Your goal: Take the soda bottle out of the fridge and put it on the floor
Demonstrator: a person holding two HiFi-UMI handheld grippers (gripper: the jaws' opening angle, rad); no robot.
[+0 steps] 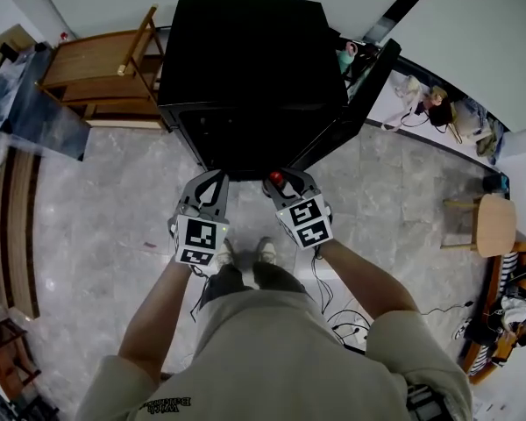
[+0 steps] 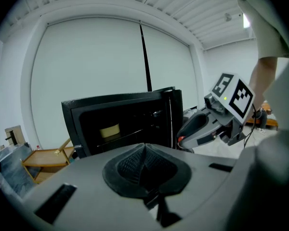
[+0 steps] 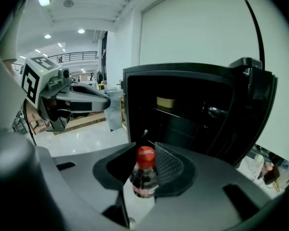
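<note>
We have the soda bottle (image 3: 145,176) clamped just below its red cap in our right gripper (image 1: 283,182), held in front of the open fridge (image 1: 245,68) and seemingly clear of its shelves. Our left gripper (image 1: 214,181) is closed on nothing. The taking-out looks done; what is left is lowering the bottle and standing it on the floor (image 1: 105,235).

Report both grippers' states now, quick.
The left gripper: closed, nothing in it.
The right gripper: closed on the soda bottle.
</note>
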